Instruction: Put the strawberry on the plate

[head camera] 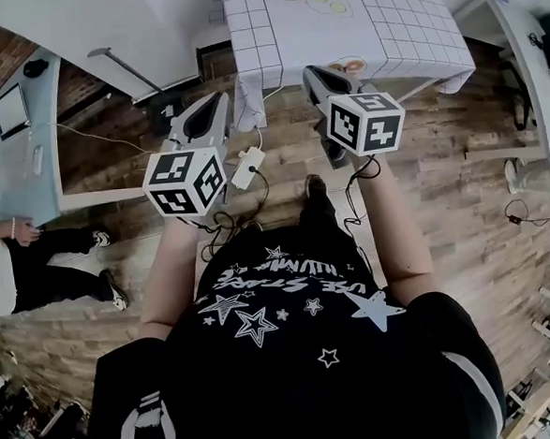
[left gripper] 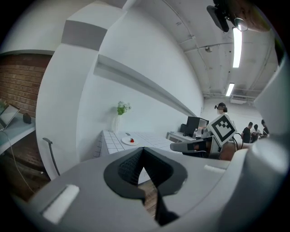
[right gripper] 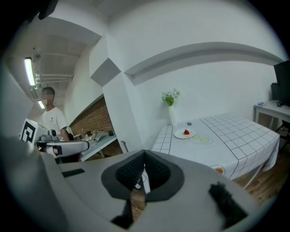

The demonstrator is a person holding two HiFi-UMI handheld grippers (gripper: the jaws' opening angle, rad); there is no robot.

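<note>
My left claw and right claw are both pressed together and empty, and the small red strawberry already lies on the round white plate on the grid-clothed worktop well ahead, so I'd carry them clear of it.

The tablecloth is white cloth with a thin printed grid, hanging in soft folds; the floor is wood planking, grainy and matt; the brick wall looks rough; the left gripper and right gripper have smooth, matt grey plastic shells; their pads are black, ribbed and rubbery-looking; the marker cube is matt, black on white; the plate looks smooth and white, its material unclear; the shirt is black cloth with white printed stars.
</note>
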